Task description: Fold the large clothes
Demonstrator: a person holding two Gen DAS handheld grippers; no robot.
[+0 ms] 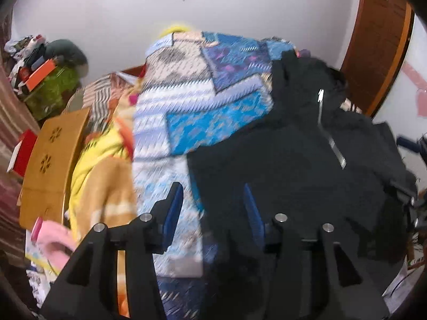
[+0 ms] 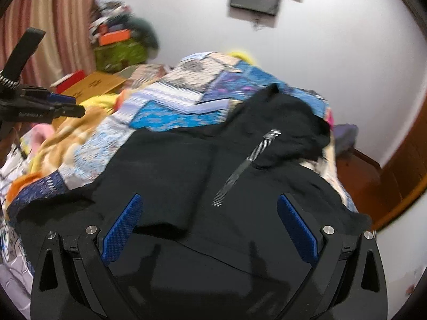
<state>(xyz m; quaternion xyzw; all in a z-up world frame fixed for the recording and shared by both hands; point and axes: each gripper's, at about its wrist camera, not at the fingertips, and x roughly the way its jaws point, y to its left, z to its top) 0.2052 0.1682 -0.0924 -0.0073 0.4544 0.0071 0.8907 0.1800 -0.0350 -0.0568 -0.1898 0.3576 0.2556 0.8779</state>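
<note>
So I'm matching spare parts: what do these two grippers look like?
Both the left gripper and the right gripper share one design: matte black angular linkage arms with triangular cut-outs, round silver pivot pins, and blue textured pads on the inner finger faces.

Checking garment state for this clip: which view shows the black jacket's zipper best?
The right wrist view: the zipper runs nearly unbroken up the middle of the black jacket, ahead of the open right gripper. The left wrist view shows the zipper off to the right, blurred, with a gap.
</note>
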